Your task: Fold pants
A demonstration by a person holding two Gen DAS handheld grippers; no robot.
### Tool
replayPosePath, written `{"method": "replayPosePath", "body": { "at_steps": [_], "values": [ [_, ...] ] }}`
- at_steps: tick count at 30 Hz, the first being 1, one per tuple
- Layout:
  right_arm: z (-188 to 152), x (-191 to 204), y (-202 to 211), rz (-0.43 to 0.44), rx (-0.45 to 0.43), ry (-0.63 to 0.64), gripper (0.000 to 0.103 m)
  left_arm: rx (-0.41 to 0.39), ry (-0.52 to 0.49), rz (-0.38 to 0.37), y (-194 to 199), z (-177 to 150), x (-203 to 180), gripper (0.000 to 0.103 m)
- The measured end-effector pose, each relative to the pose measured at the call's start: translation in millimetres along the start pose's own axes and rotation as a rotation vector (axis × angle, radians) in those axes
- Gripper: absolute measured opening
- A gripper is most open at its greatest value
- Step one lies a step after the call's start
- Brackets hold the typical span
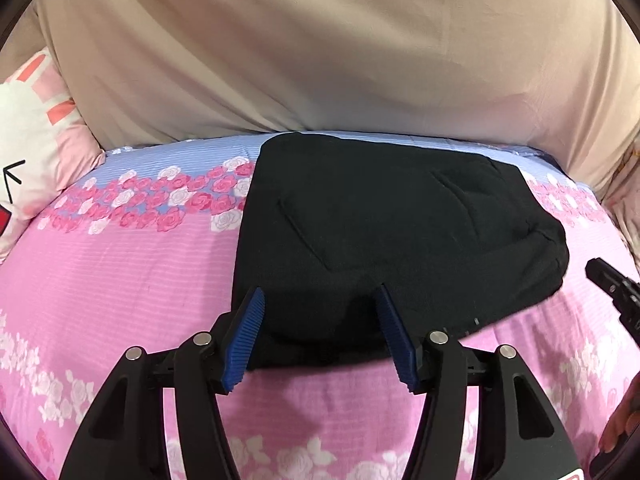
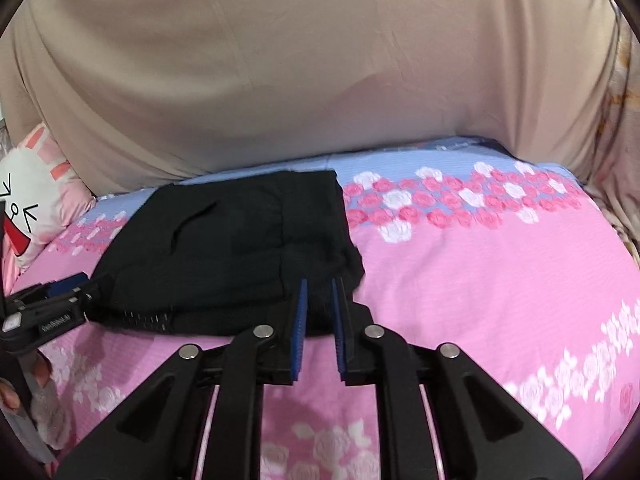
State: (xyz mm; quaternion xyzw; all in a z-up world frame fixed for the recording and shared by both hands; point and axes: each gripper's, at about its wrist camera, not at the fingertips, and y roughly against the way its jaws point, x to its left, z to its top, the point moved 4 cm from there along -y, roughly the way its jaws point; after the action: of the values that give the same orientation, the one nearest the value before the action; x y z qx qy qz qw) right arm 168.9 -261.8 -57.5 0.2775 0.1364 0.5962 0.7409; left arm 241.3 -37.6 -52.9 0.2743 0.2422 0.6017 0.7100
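Note:
The black pants [image 1: 392, 232] lie folded into a compact bundle on the pink floral bedsheet [image 1: 120, 280]. My left gripper [image 1: 320, 296] is open, its blue pads on either side of the bundle's near edge, holding nothing. In the right wrist view the pants [image 2: 224, 248] lie to the left of centre. My right gripper [image 2: 320, 284] has its blue pads close together with a narrow gap, at the bundle's near right corner; black fabric shows between them, and I cannot tell if it is gripped. The left gripper also shows in the right wrist view [image 2: 60, 300], and the right gripper in the left wrist view [image 1: 616, 292].
A beige cloth-covered headboard or cushion [image 1: 320, 60] rises behind the bed. A white and pink cartoon pillow [image 1: 28, 160] lies at the far left. The sheet has a blue band with pink roses [image 2: 460, 196] at the back.

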Motion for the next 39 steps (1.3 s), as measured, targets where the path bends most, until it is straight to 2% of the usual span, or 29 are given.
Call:
{"method": "replayPosePath", "body": {
  "at_steps": [4, 6, 13, 16, 18, 19, 24, 26, 28, 31, 35, 39],
  "values": [
    [-12, -5, 2, 0.005, 0.012, -0.032, 0.021, -0.004, -0.017, 0.003, 8, -7, -6, 0.062],
    [-12, -6, 3, 0.012, 0.018, -0.040, 0.021, -0.006, -0.020, 0.008, 10, -9, -8, 0.062],
    [28, 2, 4, 0.030, -0.037, 0.000, 0.021, -0.005, -0.022, 0.016, 7, -3, -5, 0.062],
    [33, 0, -20, 0.008, -0.005, 0.008, 0.021, 0.004, -0.012, 0.016, -1, 0, 1, 0.062],
    [21, -3, -51, -0.034, 0.073, 0.035, 0.021, 0.008, -0.004, 0.012, -5, 1, 4, 0.064],
    [16, -4, -58, -0.037, 0.079, 0.039, 0.023, 0.008, 0.000, 0.008, -6, 1, 6, 0.066],
    [21, 1, -38, -0.047, 0.020, 0.032, 0.026, -0.007, 0.006, 0.015, -8, -2, 7, 0.068],
    [19, 2, -22, -0.030, -0.015, 0.016, 0.038, -0.019, 0.009, 0.025, -5, -3, 6, 0.070],
    [10, 4, -4, -0.035, -0.053, 0.015, 0.060, -0.036, 0.011, 0.041, -2, -6, 6, 0.076],
    [-8, 8, 15, -0.065, -0.074, 0.044, 0.063, -0.064, 0.002, 0.044, 6, -14, 0, 0.083],
    [-32, 3, 35, -0.068, -0.084, 0.015, 0.068, -0.081, -0.063, 0.057, 17, -29, -17, 0.084],
    [-49, -1, 45, -0.072, -0.076, -0.017, 0.082, -0.129, -0.093, 0.061, 37, -42, -32, 0.087]
  ]
}}
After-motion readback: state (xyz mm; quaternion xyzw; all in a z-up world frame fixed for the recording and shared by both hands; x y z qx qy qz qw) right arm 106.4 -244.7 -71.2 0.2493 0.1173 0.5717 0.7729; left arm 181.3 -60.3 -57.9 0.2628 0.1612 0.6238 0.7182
